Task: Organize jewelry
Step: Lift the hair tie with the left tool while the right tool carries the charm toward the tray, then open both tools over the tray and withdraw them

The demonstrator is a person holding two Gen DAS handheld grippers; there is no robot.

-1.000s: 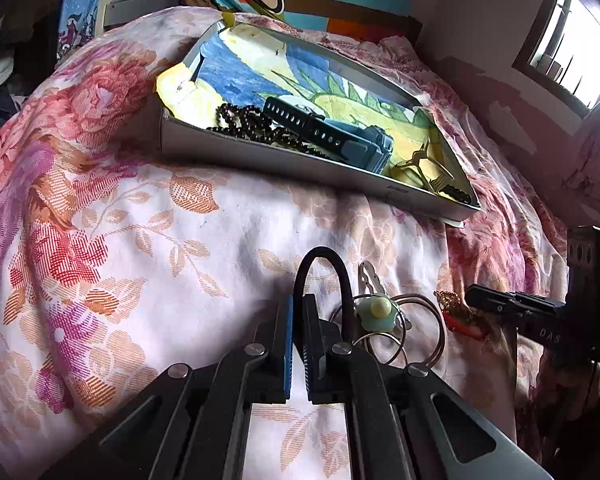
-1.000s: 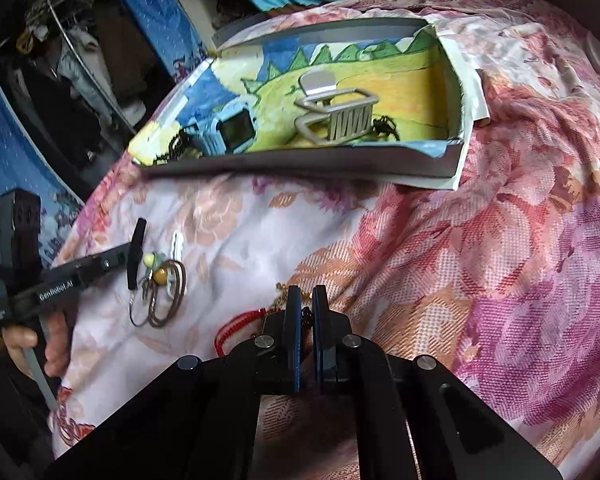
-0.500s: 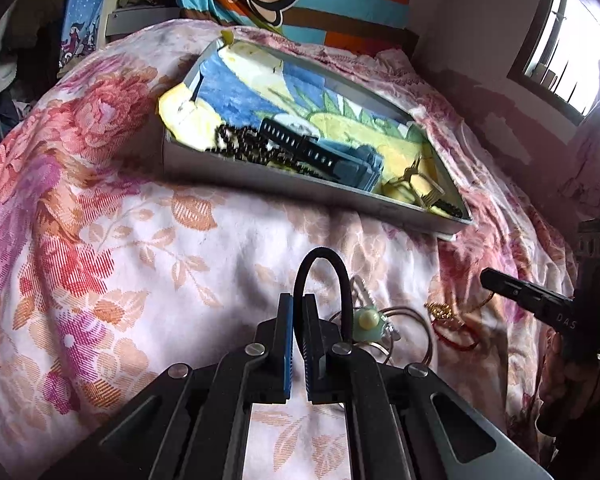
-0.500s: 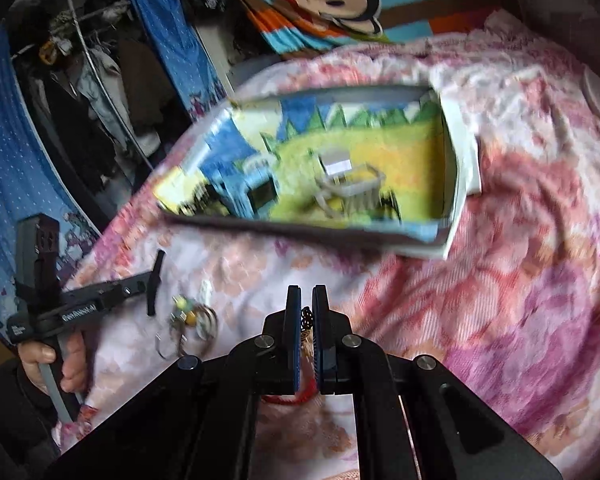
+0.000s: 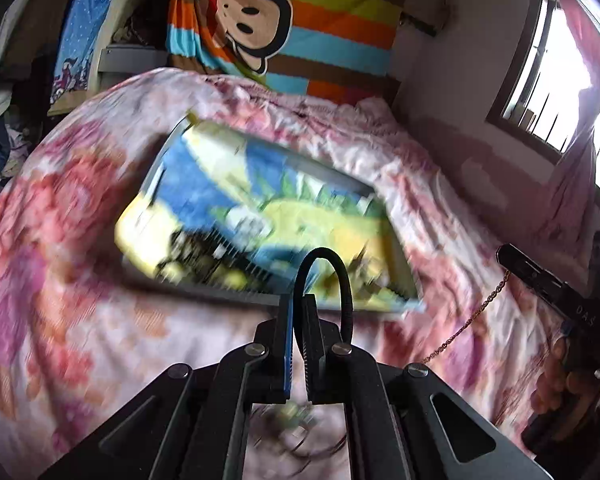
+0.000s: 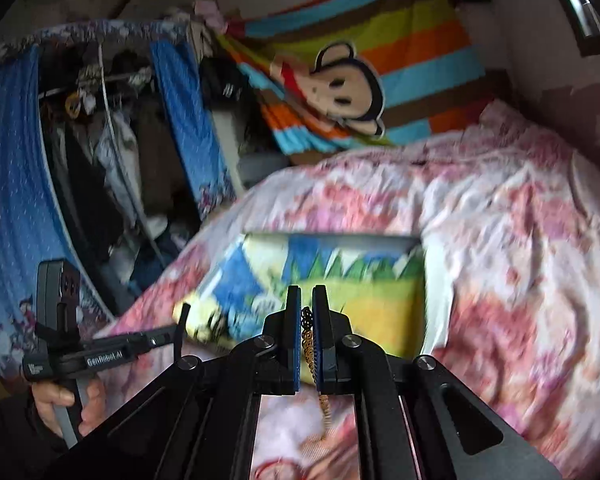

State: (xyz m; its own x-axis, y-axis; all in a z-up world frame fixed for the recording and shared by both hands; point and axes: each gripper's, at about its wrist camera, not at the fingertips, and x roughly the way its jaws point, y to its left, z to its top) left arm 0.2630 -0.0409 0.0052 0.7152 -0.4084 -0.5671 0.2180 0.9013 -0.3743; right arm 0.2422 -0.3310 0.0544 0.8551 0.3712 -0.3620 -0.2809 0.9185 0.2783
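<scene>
bed: floral sheet | wall: striped monkey blanket | window: bright daylight

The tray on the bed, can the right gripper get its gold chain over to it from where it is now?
Probably yes. The right gripper holds the gold chain above the bedspread, and the tray lies open just ahead with nothing between.

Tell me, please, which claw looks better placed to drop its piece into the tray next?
Probably the left. Its claw, shut on the black loop, sits by the tray's near rim. The right claw, holding the gold chain, looks further back.
</scene>
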